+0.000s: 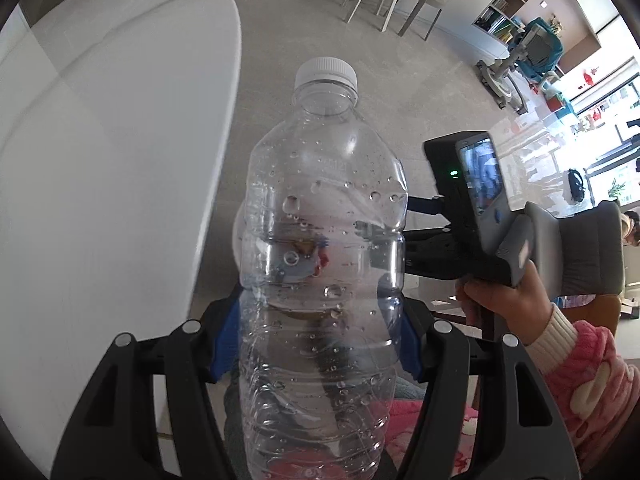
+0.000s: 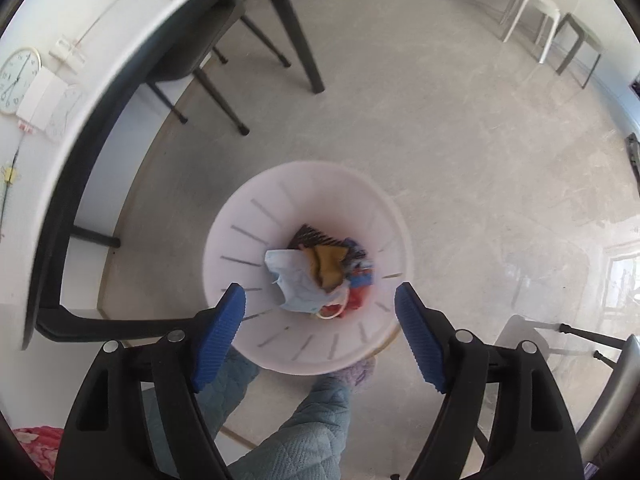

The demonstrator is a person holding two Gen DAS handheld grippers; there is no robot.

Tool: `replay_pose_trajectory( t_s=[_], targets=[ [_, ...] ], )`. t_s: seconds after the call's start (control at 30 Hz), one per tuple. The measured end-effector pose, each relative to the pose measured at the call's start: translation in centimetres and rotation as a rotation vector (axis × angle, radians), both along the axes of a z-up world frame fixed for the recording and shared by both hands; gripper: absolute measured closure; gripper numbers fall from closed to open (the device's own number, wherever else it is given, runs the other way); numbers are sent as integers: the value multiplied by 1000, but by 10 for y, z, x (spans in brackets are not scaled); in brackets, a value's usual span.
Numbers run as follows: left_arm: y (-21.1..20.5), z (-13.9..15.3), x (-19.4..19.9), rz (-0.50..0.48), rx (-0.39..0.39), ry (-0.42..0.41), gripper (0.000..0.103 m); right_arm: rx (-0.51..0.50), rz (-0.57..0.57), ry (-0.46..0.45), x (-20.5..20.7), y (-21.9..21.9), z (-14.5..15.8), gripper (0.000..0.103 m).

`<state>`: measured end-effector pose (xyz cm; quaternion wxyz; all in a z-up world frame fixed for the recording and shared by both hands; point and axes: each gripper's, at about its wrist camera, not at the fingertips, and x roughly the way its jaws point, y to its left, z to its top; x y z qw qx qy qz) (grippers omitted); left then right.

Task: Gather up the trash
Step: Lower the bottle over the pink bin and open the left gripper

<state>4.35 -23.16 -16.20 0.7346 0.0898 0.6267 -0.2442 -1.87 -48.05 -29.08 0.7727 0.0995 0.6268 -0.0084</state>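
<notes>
Trash bin [image 2: 308,344]: one, white plastic, slotted wall, standing on the floor [image 2: 460,152] directly beneath the right gripper [image 2: 320,332], seen between its two blue pads [image 2: 218,336]. Right gripper released, jaws wide apart, nothing between them.

Contents of bin, lying at its bottom: one pale blue face mask [image 2: 294,284]; one yellow-brown crumpled piece [image 2: 326,266]; one dark ribbed item [image 2: 310,234] behind these; some red and blue scraps [image 2: 360,284], too blurred to count.

Bottle [image 1: 320,264]: one, clear plastic, white cap [image 1: 326,73], water droplets inside, no label visible. Grasped by the left gripper [image 1: 316,340], blue pads pressed on its lower body from both sides, cap end pointing away from the gripper. The bin shows through and behind the bottle's body.

Person: right hand [image 1: 504,300] with pink patterned sleeve [image 1: 592,376], holding the right gripper's handle, beside the bottle; quilted blue-grey trouser legs [image 2: 304,424] and a slipper just near the bin.

Surface and room, relative to the bin: grey stone-look floor all around; white tabletop [image 1: 100,160] with dark frame to its left; one dark chair [image 2: 208,40] under that tabletop; two stools [image 2: 552,20], one white and one grey, well apart at the far wall; one round wall clock [image 2: 16,80] far left.
</notes>
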Motion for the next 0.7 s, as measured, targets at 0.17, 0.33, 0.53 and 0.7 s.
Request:
replay_pose_trajectory(
  t_s=[0.17,0.33,0.53,0.7],
  targets=[
    [-41,-50,15,-65,-3,77,42,-37,-43,-54,-14,-43,37,20],
    [-68,-114,20,-84,62,185,42,-49,-67,-72,-28,-68,51,20],
    [-77,-186,22,-99,176,372,42,-38,-62,-43,-42,-81,44,20],
    [-83,-231,28,-107,267,465,41,-32,-51,-19,-47,-87,39,20]
  ],
)
